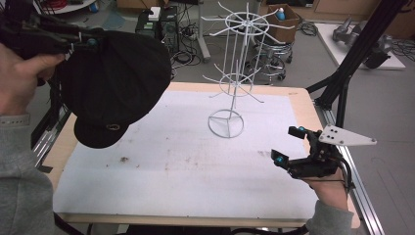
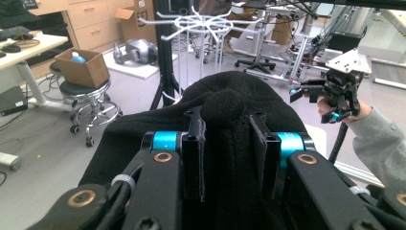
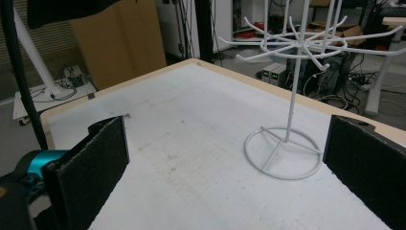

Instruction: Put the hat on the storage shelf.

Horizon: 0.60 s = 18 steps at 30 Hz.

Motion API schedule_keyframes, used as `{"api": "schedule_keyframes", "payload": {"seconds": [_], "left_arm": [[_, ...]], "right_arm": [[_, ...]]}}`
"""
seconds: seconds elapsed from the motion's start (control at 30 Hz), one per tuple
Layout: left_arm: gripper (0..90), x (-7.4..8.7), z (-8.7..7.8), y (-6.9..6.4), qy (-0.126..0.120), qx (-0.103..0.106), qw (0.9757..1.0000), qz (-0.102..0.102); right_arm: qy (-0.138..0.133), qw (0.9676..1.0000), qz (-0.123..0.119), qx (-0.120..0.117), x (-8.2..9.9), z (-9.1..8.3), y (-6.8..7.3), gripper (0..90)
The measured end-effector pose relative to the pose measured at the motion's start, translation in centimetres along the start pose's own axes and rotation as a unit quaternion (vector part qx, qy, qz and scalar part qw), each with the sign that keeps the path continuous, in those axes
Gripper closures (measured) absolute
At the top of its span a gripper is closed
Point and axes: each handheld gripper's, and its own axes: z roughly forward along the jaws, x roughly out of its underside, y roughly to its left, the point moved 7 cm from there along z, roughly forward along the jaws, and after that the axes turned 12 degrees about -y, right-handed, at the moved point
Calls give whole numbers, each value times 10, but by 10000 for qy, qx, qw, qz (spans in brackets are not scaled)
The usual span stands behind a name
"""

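Note:
A black cap [image 1: 112, 83] with a short brim hangs in the air over the table's left edge. My left gripper [image 1: 83, 43] is shut on its fabric near the top. In the left gripper view a fold of the cap [image 2: 225, 103] is pinched between the two black pads of my left gripper [image 2: 226, 143]. A white wire rack [image 1: 235, 83] with two tiers of hooks stands on a ring base at the middle back of the table. My right gripper [image 1: 288, 145] rests low at the table's right side, open, with nothing between its jaws, and points at the rack [image 3: 292, 52].
A white mat [image 1: 171, 166] covers the wooden table. Black frame struts [image 1: 352, 63] rise at the right rear corner. Beyond the table are a stool, cardboard boxes and cables on the floor. My right gripper [image 2: 313, 105] also appears far off in the left gripper view.

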Motion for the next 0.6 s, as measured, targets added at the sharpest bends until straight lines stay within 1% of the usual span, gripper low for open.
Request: {"api": "schedule_keyframes", "payload": {"seconds": [0.1, 0.23, 0.37, 0.47, 0.53, 0.6], "left_arm": [[712, -7, 6, -2, 43, 34, 10000, 77], [712, -16, 16, -2, 39, 93, 9999, 104], [711, -26, 25, -2, -6, 170, 9998, 108], [711, -32, 31, -1, -109, 243, 9996, 113], [711, -34, 35, 1, -103, 258, 9995, 117], [711, -37, 39, 2, -149, 300, 9994, 107]], "right_arm": [[-15, 10000, 28, 19, 1, -2, -2, 8], [-44, 9999, 94, 17, 1, -3, -2, 8], [11, 10000, 71, -13, 3, 0, 0, 8], [116, 9999, 43, -32, 7, 4, 3, 8], [202, 9998, 34, -45, 9, 5, 6, 8], [237, 9997, 17, -56, 11, 5, 8, 8]]}}
